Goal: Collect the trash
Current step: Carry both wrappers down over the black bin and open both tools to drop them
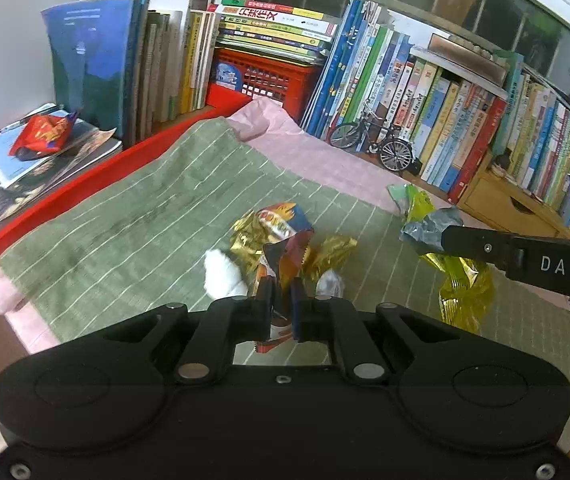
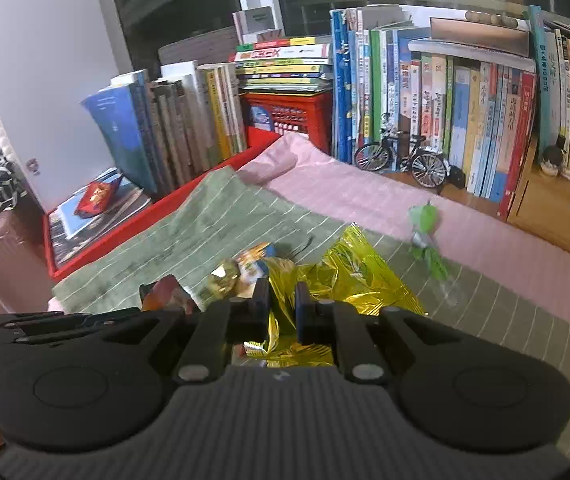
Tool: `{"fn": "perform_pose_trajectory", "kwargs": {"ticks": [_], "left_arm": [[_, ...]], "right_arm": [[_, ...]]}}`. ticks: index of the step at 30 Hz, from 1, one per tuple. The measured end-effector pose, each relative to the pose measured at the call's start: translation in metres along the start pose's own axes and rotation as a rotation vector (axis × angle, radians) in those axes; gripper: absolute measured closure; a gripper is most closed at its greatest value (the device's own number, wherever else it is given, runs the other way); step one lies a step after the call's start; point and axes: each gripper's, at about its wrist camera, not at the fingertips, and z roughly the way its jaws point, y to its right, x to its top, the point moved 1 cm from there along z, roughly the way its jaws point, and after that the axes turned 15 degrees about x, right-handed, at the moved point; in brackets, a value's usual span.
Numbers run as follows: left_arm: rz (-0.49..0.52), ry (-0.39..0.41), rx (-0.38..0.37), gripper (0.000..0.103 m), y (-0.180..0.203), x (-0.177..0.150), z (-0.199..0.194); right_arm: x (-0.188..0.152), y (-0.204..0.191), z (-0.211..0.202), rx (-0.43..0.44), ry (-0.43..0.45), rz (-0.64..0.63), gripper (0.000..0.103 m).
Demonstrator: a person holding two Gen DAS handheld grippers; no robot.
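The left gripper (image 1: 283,300) has its jaws pinched on a crumpled orange, dark red and white snack wrapper (image 1: 285,256), which stands up between the two black fingers. Just beyond it, on the green cloth with thin white stripes (image 1: 157,216), lie a crinkled gold foil wrapper with an orange and blue printed face (image 1: 273,224), a smaller twist of gold foil (image 1: 333,252) and a white crumpled wad of paper (image 1: 223,272); the wad sits just left of the left finger.

The right gripper (image 2: 281,308) has its jaws closed on a large shiny yellow-gold foil bag (image 2: 349,276), whose lower part is caught between the blue-padded fingers while the rest fans out ahead and to the right. In the left wrist view the same gripper shows as a black finger marked "DAS" (image 1: 525,260) coming in from the right edge, with the yellow bag hanging from its tip together with a bit of grey-blue film (image 1: 429,228).

A small green and clear plastic wrapper (image 2: 427,236) lies apart from the rest, at the seam where the green cloth meets the pink checked cloth (image 2: 365,196) underneath. Both cloths cover the surface.

To the left, a red tray (image 1: 85,176) holds flat magazines, and a crumpled red foil wrapper (image 1: 43,136) rests on top of them. Behind run rows of upright books (image 1: 425,100), a red plastic crate (image 1: 277,76) with books stacked on it, and a small black model bicycle (image 1: 373,140) standing before the books.
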Motion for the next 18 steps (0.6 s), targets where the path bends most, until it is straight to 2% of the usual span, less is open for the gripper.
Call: {"fn": "perform_pose_trajectory", "kwargs": {"ticks": [18], "left_arm": [[-0.004, -0.040, 0.032, 0.095, -0.097, -0.085, -0.073]], "right_arm": [[-0.072, -0.096, -0.030, 0.090, -0.045, 0.075, 0.088]]}}
